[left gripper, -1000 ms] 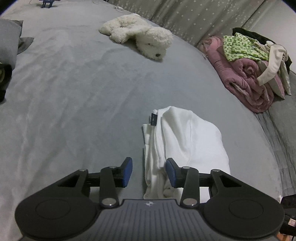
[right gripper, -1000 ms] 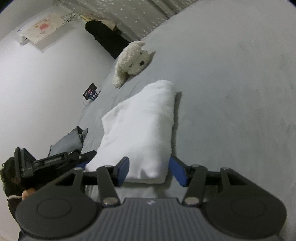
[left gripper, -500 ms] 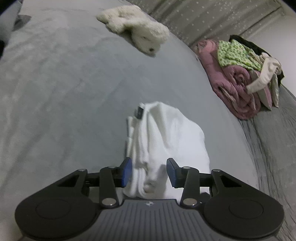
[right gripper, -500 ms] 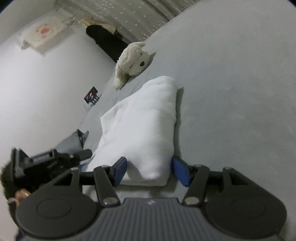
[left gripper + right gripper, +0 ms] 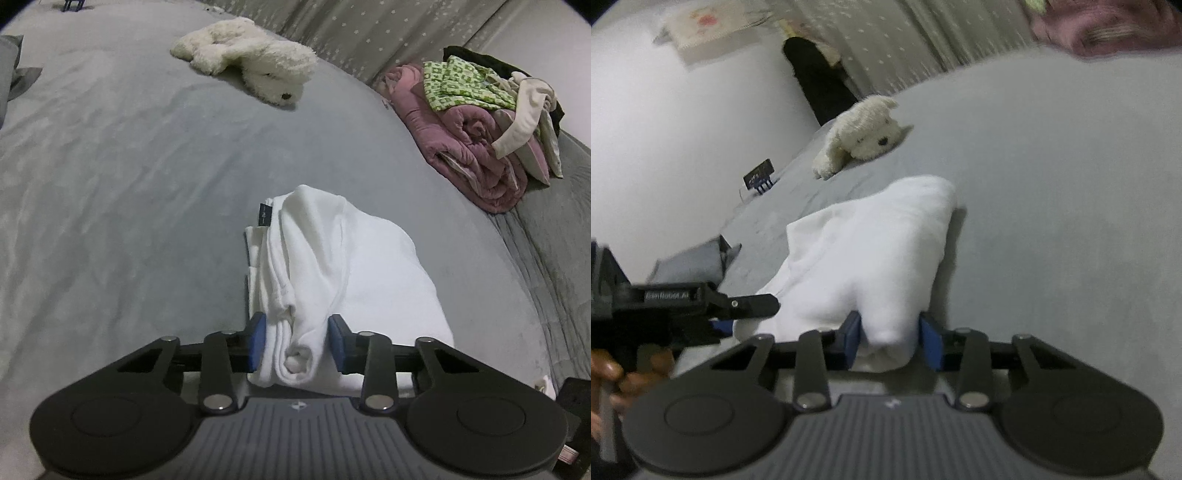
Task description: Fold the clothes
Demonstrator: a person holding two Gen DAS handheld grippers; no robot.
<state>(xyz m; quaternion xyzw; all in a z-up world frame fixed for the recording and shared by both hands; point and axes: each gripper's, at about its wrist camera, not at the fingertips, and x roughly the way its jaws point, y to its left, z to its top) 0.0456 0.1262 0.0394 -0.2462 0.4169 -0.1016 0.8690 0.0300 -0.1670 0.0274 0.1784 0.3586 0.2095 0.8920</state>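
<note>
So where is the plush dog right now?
The plush dog lies at the far end of the grey bed, beyond the white garment, left of the clothes pile.

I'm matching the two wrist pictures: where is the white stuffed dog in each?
Left wrist: the white stuffed dog lies at top centre, far up the grey bed.
Right wrist: the dog lies upper centre-left, near the wall.
Shared landmark: the folded white garment, in front of the dog in both views.
</note>
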